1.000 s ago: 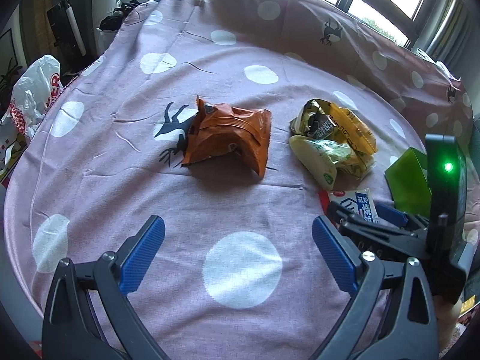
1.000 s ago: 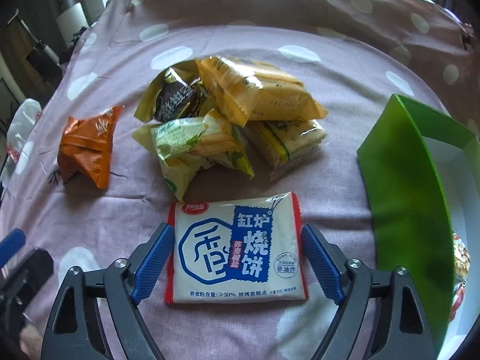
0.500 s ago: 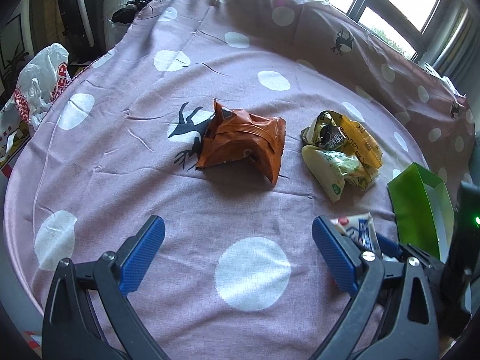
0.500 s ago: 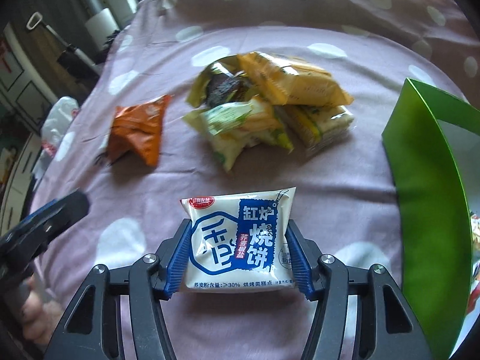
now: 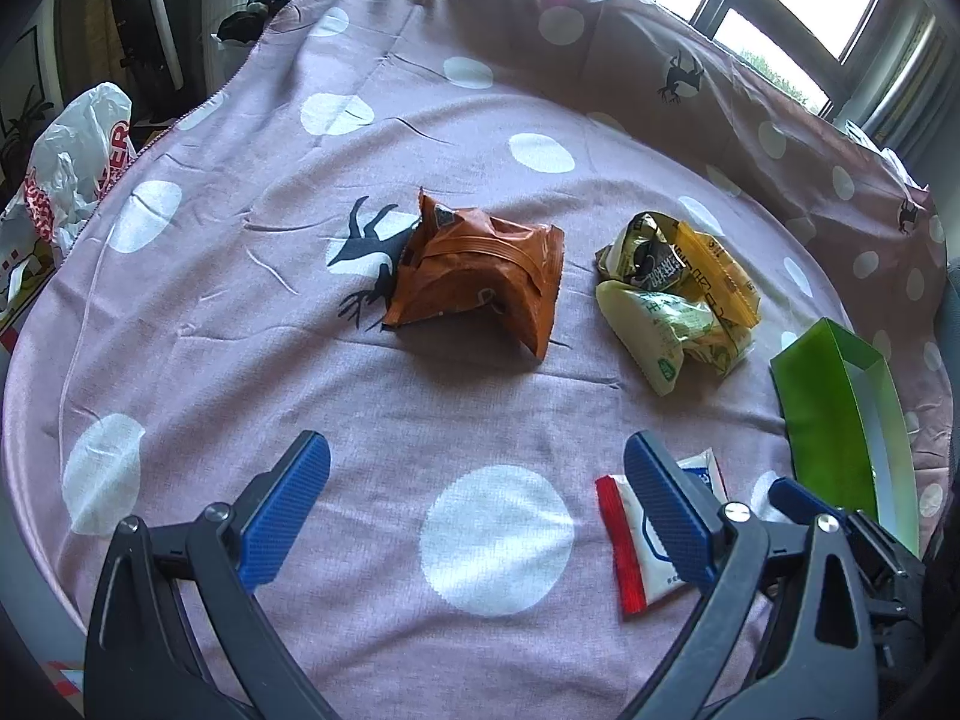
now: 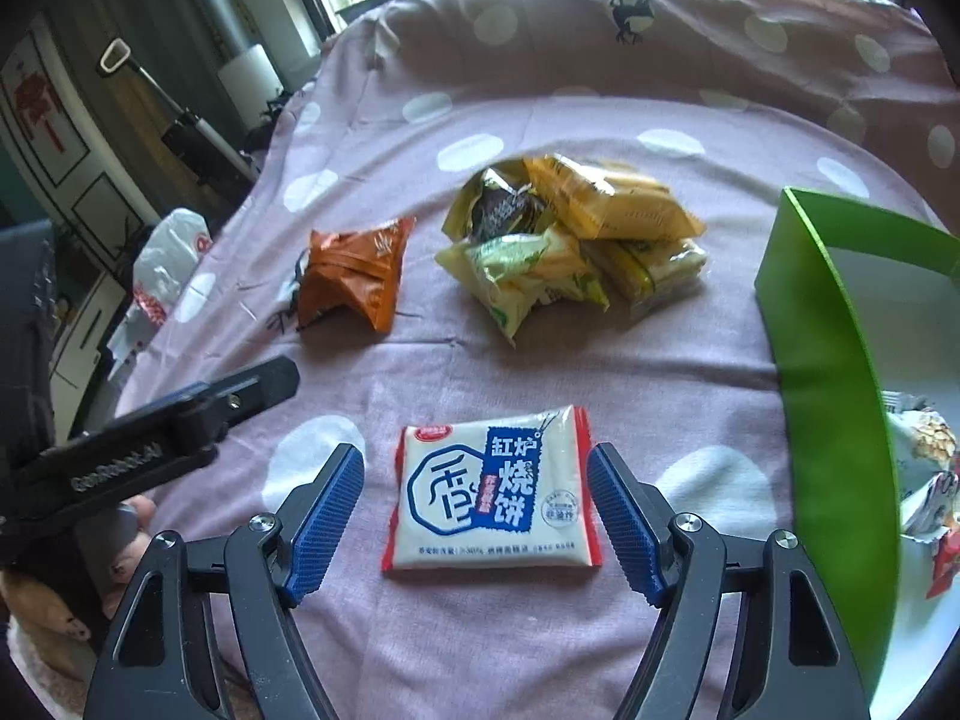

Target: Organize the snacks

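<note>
A white, blue and red biscuit packet [image 6: 492, 492] lies flat on the pink dotted cloth [image 6: 600, 372] between the jaws of my right gripper [image 6: 477, 516]. Those jaws are opening and the pads do not press on it. The same packet [image 5: 636, 546] shows partly behind my left gripper's right finger. My left gripper [image 5: 474, 507] hovers open over a white dot with nothing between its fingers. Farther back lie an orange packet [image 6: 354, 276] and a pile of yellow and green packets [image 6: 570, 240]. A green box [image 6: 828, 390] stands at the right.
The green box holds several packets [image 6: 924, 480] on its white inside. A white plastic bag [image 5: 66, 162] hangs beyond the cloth's left edge. A person's hand [image 6: 36, 600] holds the left gripper's black finger [image 6: 180, 420] at the left. Windows run behind the raised cloth.
The right gripper squeezed the biscuit packet half a second ago; now its jaws stand wider and the packet lies flat between them. The right gripper has drawn back. The left gripper stayed put.
</note>
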Tool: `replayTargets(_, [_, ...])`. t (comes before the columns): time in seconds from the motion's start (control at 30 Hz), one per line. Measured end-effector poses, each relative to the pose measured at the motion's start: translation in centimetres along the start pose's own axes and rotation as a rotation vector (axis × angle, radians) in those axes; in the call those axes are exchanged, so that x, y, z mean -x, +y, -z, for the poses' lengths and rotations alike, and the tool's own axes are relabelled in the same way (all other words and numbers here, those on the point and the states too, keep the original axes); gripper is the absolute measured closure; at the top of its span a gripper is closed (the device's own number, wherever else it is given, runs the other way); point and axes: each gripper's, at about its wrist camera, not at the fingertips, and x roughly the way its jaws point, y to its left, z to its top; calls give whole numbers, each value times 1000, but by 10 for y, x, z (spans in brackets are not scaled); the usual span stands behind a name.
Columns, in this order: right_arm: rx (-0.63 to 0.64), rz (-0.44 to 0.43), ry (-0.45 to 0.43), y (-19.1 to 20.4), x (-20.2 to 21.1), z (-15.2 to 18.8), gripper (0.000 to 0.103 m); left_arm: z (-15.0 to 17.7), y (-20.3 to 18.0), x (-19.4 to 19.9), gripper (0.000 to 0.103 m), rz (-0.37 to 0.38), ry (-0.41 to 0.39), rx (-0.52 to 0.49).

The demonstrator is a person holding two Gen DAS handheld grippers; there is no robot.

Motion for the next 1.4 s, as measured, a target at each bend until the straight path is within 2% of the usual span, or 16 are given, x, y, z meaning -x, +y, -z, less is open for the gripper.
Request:
replayTargets(0.23, [-101, -25, -80, -26, 12, -6, 26, 6, -10, -7, 4, 46, 31, -10])
replayTargets(0.4, [-159, -87, -69, -41, 7, -6, 26, 11, -19, -12, 6, 57, 50, -9])
replayTargets(0.43, [-179, -99, -65, -45, 6, -5, 27, 12, -21, -13, 8, 71, 57, -2])
replayTargets(0.5, [-210, -102, -52, -51, 3, -4, 37, 14, -23, -17, 12, 111, 85, 25])
replayTargets(0.57, [-233, -96, -35, -54, -1, -3, 45, 17, -27, -24, 21, 148, 129, 34])
replayTargets(0.63, [-247, -108, -20, -57, -6, -2, 51, 21, -31, -27, 30, 150, 154, 24])
replayTargets(0.7, [-263, -122, -8, -60, -9, -1, 57, 24, -37, -27, 38, 131, 146, -4])
replayTargets(0.77, [-280, -142, 3, -62, -13, 0, 58, 27, -46, -25, 45, 127, 134, -44])
replayTargets(0.87, [-283, -146, 17, -62, -16, 1, 58, 33, -56, -26, 49, 156, 146, -80])
replayTargets(0.93, [-276, -147, 30, -61, -19, 2, 58, 36, -60, -28, 51, 174, 157, -98])
replayTargets(1.2, [-266, -167, 82, -57, -32, 6, 58, 42, -68, -31, 58, 163, 145, -151])
replayTargets(1.4, [-233, -150, 70, -52, -34, 8, 58, 43, -73, -31, 65, 184, 131, -157])
